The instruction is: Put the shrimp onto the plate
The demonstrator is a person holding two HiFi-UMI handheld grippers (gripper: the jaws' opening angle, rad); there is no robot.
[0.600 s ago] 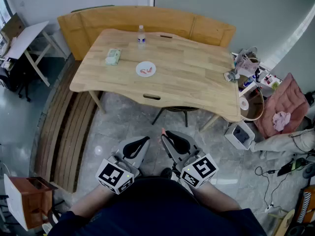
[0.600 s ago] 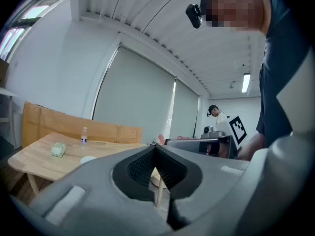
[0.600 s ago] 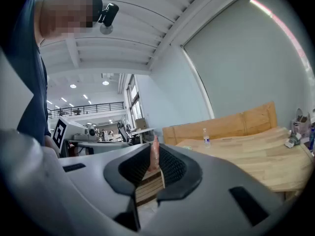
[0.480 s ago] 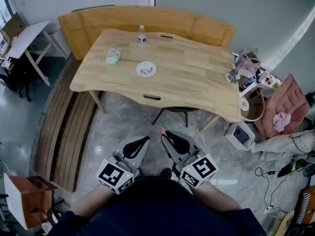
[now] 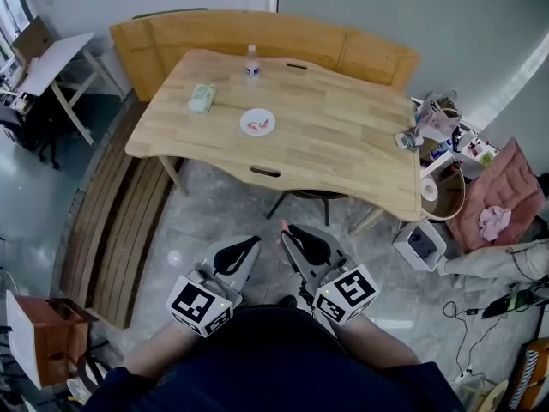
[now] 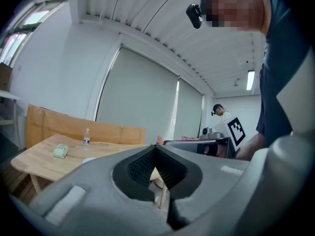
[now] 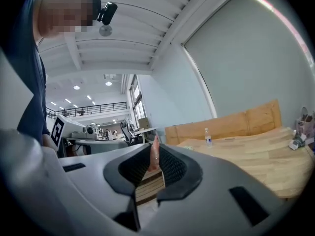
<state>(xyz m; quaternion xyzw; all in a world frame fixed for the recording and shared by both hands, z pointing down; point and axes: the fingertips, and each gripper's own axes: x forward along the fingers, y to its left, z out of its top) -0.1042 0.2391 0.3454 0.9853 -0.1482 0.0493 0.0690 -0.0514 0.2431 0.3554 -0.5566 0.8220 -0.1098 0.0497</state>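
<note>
While the right tool (image 7: 156, 167) is clamping its jaws tight on a shrimp (image 7: 154, 154), whose pink end is poking up past the pads, the task is looking, to my eye, about midway for this piece. The pickup is done and the delivery is not yet made. Just beside it on its left, the left tool (image 6: 155, 149) is showing its jaws pressed together with nothing between them.

Both tools are hanging close in front of the person's body, over the floor and well short of the bench (image 5: 343, 136). Far ahead of the right tool and a little to its left, the plate (image 5: 244, 118) is lying on the bench. Something pink is showing on it, probably shrimp already put there, though I cannot tell how many. Beyond the plate a bottle (image 5: 251, 61) is standing, and a green packet (image 5: 202, 99) is lying to the plate's left.

What is remaining, as I judge it, is carrying the held shrimp across the gap, lowering it over the plate and opening the jaws. I am seeing no loose shrimp elsewhere on the bench.
</note>
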